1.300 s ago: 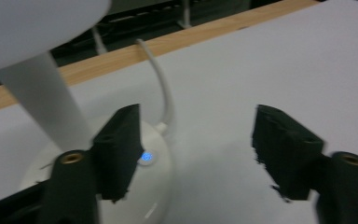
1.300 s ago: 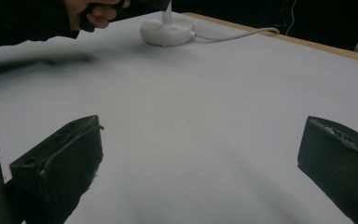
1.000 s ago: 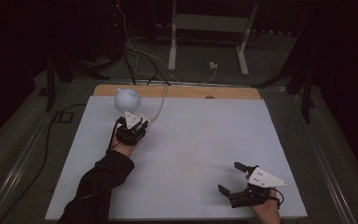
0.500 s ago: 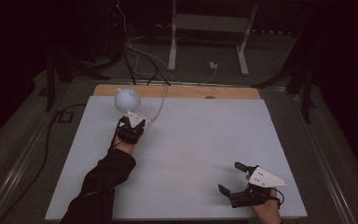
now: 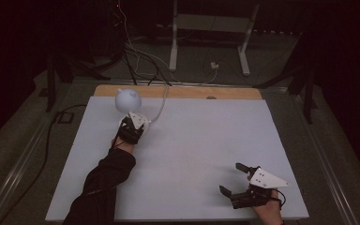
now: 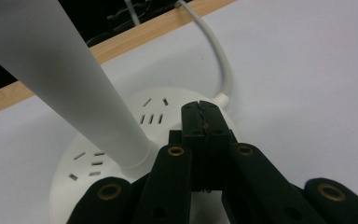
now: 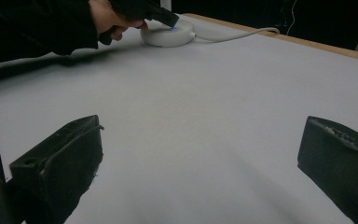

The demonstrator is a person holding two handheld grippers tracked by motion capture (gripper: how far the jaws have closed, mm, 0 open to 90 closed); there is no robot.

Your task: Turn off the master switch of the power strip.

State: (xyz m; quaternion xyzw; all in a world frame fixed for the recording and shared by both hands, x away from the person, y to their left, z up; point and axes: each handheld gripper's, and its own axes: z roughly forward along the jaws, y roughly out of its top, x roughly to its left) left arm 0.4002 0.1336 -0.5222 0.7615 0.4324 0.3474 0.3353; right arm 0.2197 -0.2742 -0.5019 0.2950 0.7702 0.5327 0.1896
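A white desk lamp stands at the table's far left, with a round head (image 5: 127, 99), a tapering neck (image 6: 65, 79) and a round flat base (image 6: 121, 135) marked with small slots. My left gripper (image 5: 136, 123) is shut, its jaws pressed together, tips resting on top of the lamp base (image 7: 168, 33); a small blue glow shows at the tips in the right gripper view. A white cord (image 6: 216, 60) runs from the base to the far edge. My right gripper (image 5: 234, 180) stands open near the front right of the table, nothing between its fingers (image 7: 60, 158).
The white table top (image 5: 201, 136) has a wooden strip (image 5: 234, 93) along its far edge. Beyond it, cables (image 5: 136, 51) and a white metal stand (image 5: 211, 28) sit on the dark floor. A black cable (image 5: 51, 136) trails off the table's left side.
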